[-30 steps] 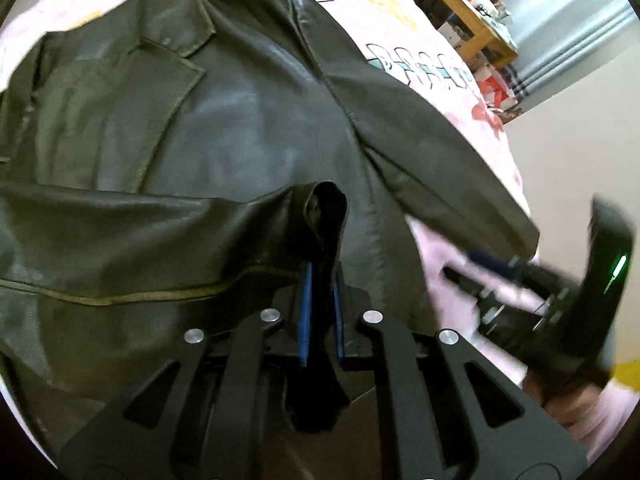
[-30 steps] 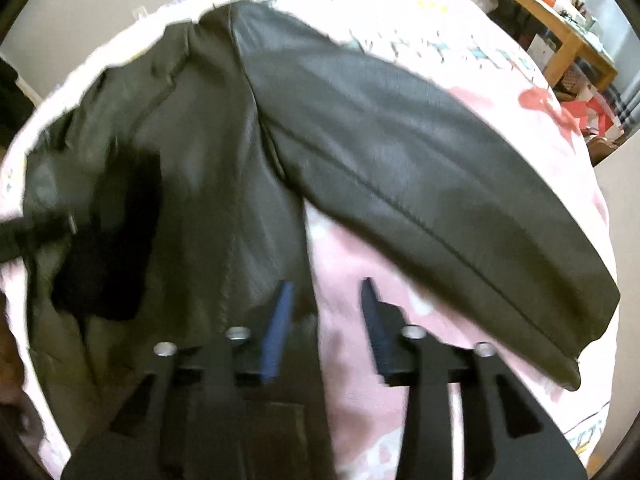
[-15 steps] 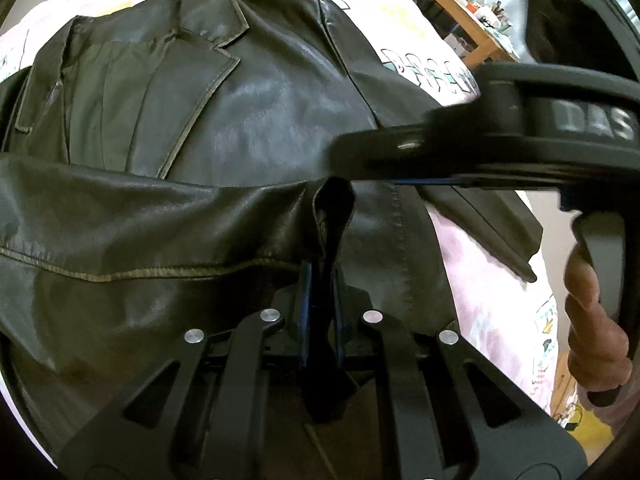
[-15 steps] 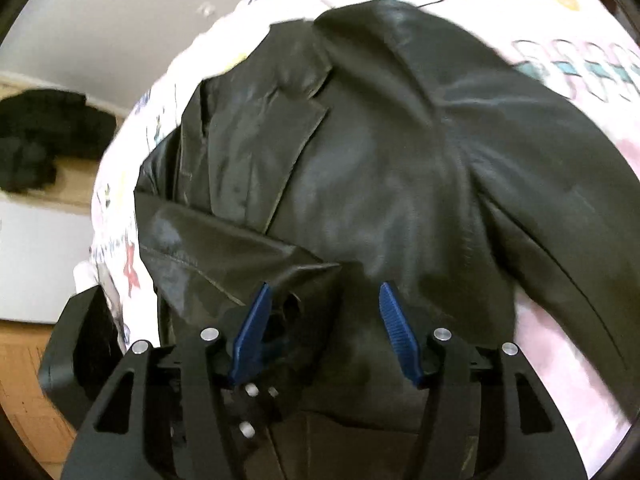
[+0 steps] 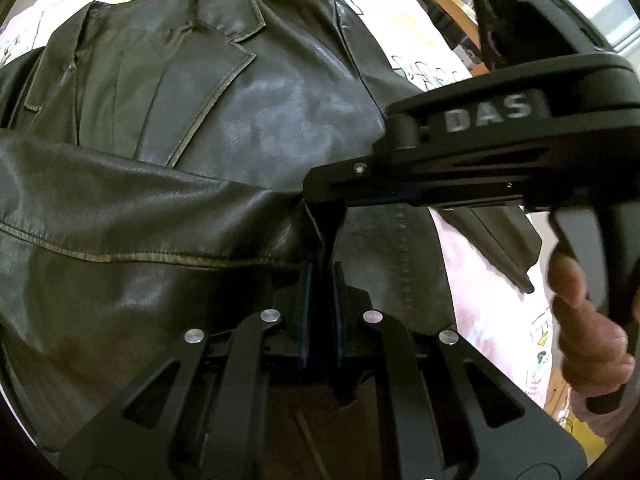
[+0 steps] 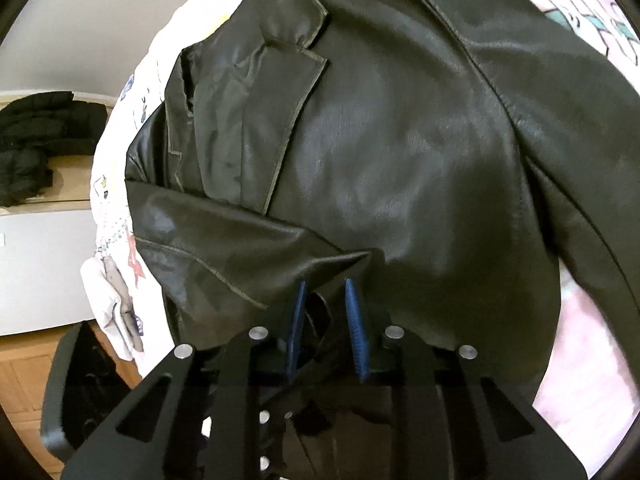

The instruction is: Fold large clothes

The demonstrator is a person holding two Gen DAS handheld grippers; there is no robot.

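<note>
A dark olive leather jacket [image 5: 280,112] lies face up on a pink printed bed sheet [image 5: 488,264], lapels toward the far side. Its left sleeve is folded across the chest. My left gripper [image 5: 321,276] is shut on the sleeve cuff [image 5: 324,220]. My right gripper [image 6: 325,300] comes in from the right, seen side-on in the left wrist view [image 5: 460,160]. Its blue pads [image 6: 354,320] stand close around the same cuff [image 6: 320,312], with a narrow gap still showing. The jacket [image 6: 400,140] fills the right wrist view. The other sleeve [image 6: 592,184] lies out to the right.
The bed sheet's edge [image 6: 116,248] hangs at the left, with a wooden floor [image 6: 24,380] below. A pile of black clothes [image 6: 36,140] sits on a shelf at the far left. A wooden table [image 5: 448,12] with clutter stands beyond the bed.
My right gripper swung from the right sleeve area over to the cuff held by my left gripper, and its pads narrowed around it. My left gripper kept its grip.
</note>
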